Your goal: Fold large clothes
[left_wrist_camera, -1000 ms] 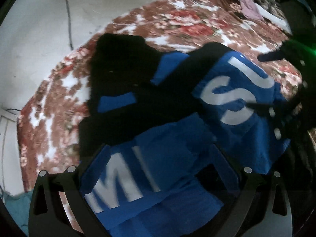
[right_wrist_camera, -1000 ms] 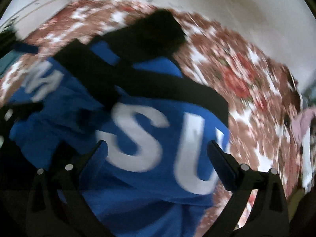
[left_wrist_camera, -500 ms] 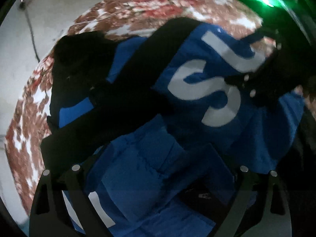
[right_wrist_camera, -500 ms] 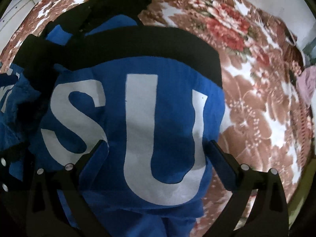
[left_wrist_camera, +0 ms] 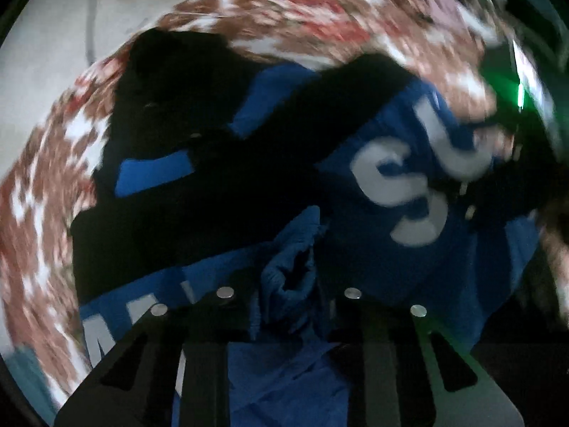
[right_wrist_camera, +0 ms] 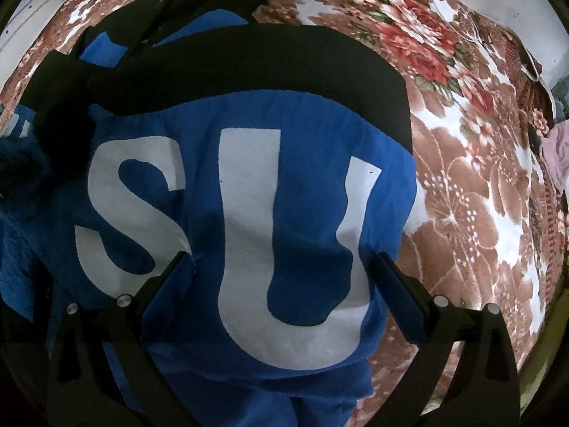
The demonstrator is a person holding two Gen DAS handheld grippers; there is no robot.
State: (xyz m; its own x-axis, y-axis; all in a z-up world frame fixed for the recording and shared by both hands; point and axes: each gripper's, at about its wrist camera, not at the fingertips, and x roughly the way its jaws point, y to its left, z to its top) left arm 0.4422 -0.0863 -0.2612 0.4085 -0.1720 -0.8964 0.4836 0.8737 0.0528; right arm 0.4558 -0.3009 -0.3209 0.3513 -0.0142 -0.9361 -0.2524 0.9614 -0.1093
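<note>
A large blue and black sweatshirt with big white letters lies crumpled on a floral bedspread. In the left wrist view the sweatshirt fills the middle, blurred by motion. My left gripper is shut on a bunched fold of its blue fabric. My right gripper is open, its fingers spread above the white "U" and holding nothing. The right gripper also shows at the right edge of the left wrist view, dark and blurred.
The floral bedspread extends to the left and far side of the sweatshirt. A pale wall rises behind the bed. A pink cloth lies at the bed's right edge.
My left gripper went from open to shut on a fold of blue fabric and is moving. My right gripper stayed open and came closer over the white letters.
</note>
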